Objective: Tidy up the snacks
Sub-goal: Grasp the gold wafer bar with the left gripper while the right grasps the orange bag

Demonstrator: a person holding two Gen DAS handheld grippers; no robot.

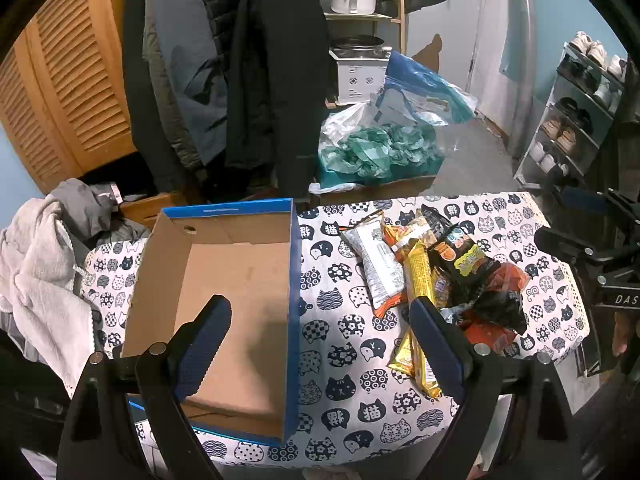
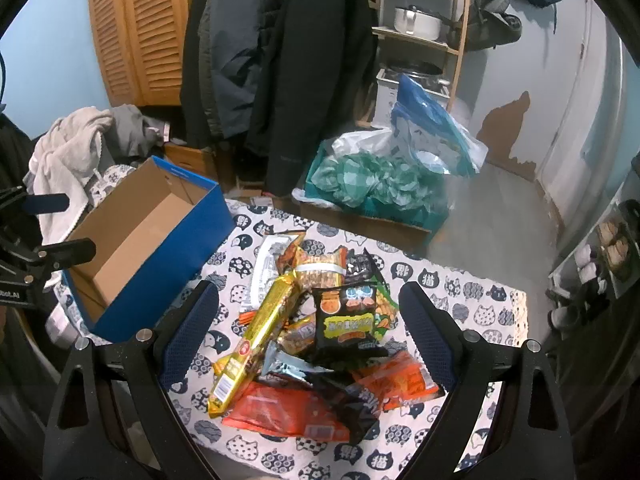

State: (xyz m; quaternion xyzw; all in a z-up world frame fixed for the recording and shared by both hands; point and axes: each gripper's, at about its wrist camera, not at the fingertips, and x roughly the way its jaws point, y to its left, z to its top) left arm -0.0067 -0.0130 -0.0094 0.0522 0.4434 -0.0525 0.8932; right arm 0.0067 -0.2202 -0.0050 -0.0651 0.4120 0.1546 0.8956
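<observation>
The snack pile (image 2: 316,328) lies on the cat-print tablecloth (image 2: 472,300), right of the blue cardboard box (image 2: 160,248). The right gripper (image 2: 308,308) hangs over the pile, jaws apart, holding nothing. The left gripper (image 1: 320,316), also spread wide and unladen, hovers between box and snacks.

Left gripper (image 1: 322,320): black angular frame, two broad fingers (image 1: 202,344) faced with textured blue pads; round silver screws near each finger base; triangular cut-outs in frame arms. Right gripper (image 2: 308,312): same black build, dark blue dimpled pads (image 2: 188,336), silver screws; white lettering "DAS" on its black body, seen in left view.
</observation>
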